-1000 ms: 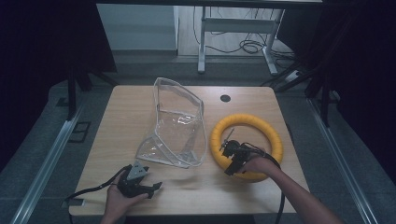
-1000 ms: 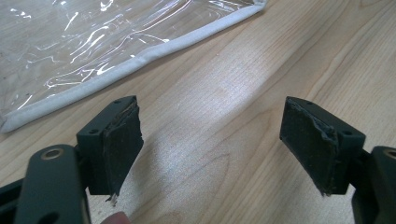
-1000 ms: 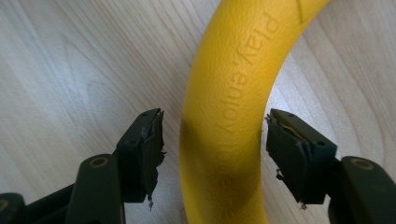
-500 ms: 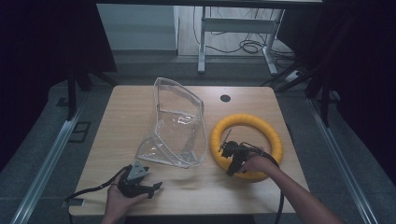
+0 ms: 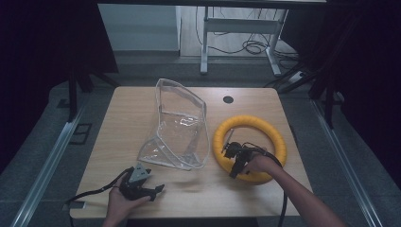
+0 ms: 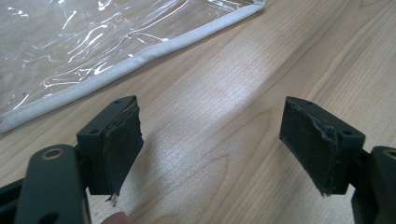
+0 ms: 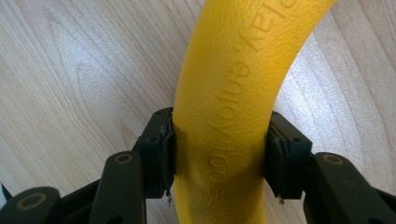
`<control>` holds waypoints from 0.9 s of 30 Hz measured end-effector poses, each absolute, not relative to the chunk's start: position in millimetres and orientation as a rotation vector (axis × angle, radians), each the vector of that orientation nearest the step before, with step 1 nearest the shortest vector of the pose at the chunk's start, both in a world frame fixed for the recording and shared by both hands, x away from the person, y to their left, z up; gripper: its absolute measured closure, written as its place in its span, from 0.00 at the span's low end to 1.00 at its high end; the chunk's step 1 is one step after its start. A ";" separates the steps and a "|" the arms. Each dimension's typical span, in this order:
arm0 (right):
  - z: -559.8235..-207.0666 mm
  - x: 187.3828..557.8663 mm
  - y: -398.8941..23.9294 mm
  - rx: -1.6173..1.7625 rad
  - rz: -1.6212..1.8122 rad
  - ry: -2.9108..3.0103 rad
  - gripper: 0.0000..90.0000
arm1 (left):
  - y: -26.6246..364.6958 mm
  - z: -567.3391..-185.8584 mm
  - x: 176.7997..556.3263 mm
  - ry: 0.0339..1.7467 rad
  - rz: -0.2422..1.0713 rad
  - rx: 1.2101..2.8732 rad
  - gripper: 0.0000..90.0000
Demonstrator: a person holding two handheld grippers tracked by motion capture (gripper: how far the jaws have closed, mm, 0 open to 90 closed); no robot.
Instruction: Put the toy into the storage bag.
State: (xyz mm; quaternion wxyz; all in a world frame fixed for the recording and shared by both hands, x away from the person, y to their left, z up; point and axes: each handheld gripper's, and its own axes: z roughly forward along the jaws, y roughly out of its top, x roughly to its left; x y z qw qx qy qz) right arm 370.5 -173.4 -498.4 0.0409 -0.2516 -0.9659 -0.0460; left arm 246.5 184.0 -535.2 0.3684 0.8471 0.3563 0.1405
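Wood-grain laminate covers the counter [image 5: 118, 123], the largest thing here, with a small dark round hole [image 5: 228, 100] near its far edge, right of centre.

Next in size is a clear plastic bag [image 5: 179, 127] with pale piped edging, standing partly upright at the middle of the counter, its open mouth tilted toward the far edge and its base spread toward the near-left. In the left gripper view a flat, crinkled part of it [image 6: 93, 32] lies on the wood beyond the jaws, its white trim running diagonally.

Right of the bag, just beside it, a yellow foam ring [image 5: 249, 147] lies flat toward the right edge (raised lettering runs along its surface, only partly readable in the right gripper view).

The right hand-held gripper [image 5: 235, 156] sits at the ring's near-left arc, held by the person's right hand [image 5: 259, 164]. In its own view the 2 jaws are pinching the yellow tube [image 7: 229, 140] from both sides, pads pressed into the foam.

The left hand-held gripper [image 5: 158, 190] rests near the near-left corner of the counter, in the person's left hand [image 5: 124, 204], its cable trailing off to the left. Its jaws are spread wide with only bare wood between them, and the bag's trim lies near but apart.
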 end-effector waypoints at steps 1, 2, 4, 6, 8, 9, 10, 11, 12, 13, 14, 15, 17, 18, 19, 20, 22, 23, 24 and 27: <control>-498.3 370.7 -173.2 -0.773 -0.138 -2.955 0.56 | 184.1 -535.0 246.4 0.915 0.361 2.174 0.23; -498.0 371.1 -172.7 -0.771 -0.128 -2.955 0.56 | 184.2 -534.9 246.3 0.915 0.362 2.174 0.23; -497.7 371.1 -172.0 -0.774 -0.122 -2.954 0.56 | 184.4 -534.7 246.3 0.915 0.364 2.174 0.23; -496.7 371.2 -172.8 -0.772 -0.129 -2.952 0.56 | 184.6 -534.5 246.2 0.915 0.365 2.174 0.23; -492.0 371.8 -175.6 -0.774 -0.162 -2.949 0.56 | 184.6 -534.6 246.4 0.915 0.366 2.175 0.23; -488.6 372.3 -177.8 -0.777 -0.190 -2.938 0.56 | 184.4 -534.8 246.5 0.915 0.365 2.174 0.23; -484.7 373.0 -180.1 -0.783 -0.219 -2.930 0.56 | 184.3 -534.9 246.5 0.915 0.365 2.175 0.23; -480.6 373.6 -182.6 -0.794 -0.250 -2.921 0.56 | 184.2 -534.9 246.5 0.916 0.363 2.174 0.23; -476.9 374.2 -185.0 -0.798 -0.283 -2.911 0.56 | 184.2 -534.8 246.5 0.916 0.364 2.173 0.23; -472.0 374.8 -187.6 -0.806 -0.309 -2.903 0.57 | 184.3 -534.7 246.4 0.916 0.364 2.171 0.23; -468.2 375.2 -189.5 -0.816 -0.329 -2.894 0.57 | 184.4 -534.5 246.4 0.916 0.365 2.171 0.23; -466.1 375.4 -190.8 -0.822 -0.342 -2.891 0.57 | 184.6 -534.3 246.4 0.916 0.363 2.172 0.23; -460.3 375.7 -193.5 -0.835 -0.371 -2.887 0.57 | 184.6 -534.1 246.3 0.916 0.364 2.172 0.23; -460.3 375.7 -193.5 -0.835 -0.371 -2.887 0.57 | 184.6 -534.1 246.3 0.916 0.364 2.172 0.23; -456.5 376.2 -195.5 -0.841 -0.395 -2.882 0.57 | 184.6 -534.3 246.4 0.916 0.364 2.173 0.23; -454.9 376.2 -196.1 -0.844 -0.405 -2.879 0.57 | 184.5 -534.4 246.4 0.916 0.364 2.173 0.23; -452.1 376.3 -197.1 -0.844 -0.419 -2.879 0.57 | 184.5 -534.5 246.4 0.917 0.366 2.172 0.23; -450.5 376.2 -197.5 -0.853 -0.429 -2.876 0.57 | 184.6 -534.4 246.4 0.916 0.366 2.172 0.23; -448.9 376.1 -198.0 -0.854 -0.444 -2.878 0.57 | 184.7 -534.3 246.4 0.916 0.366 2.171 0.23; -442.6 376.1 -199.9 -0.872 -0.491 -2.877 0.57 | 184.8 -534.1 246.3 0.916 0.368 2.171 0.23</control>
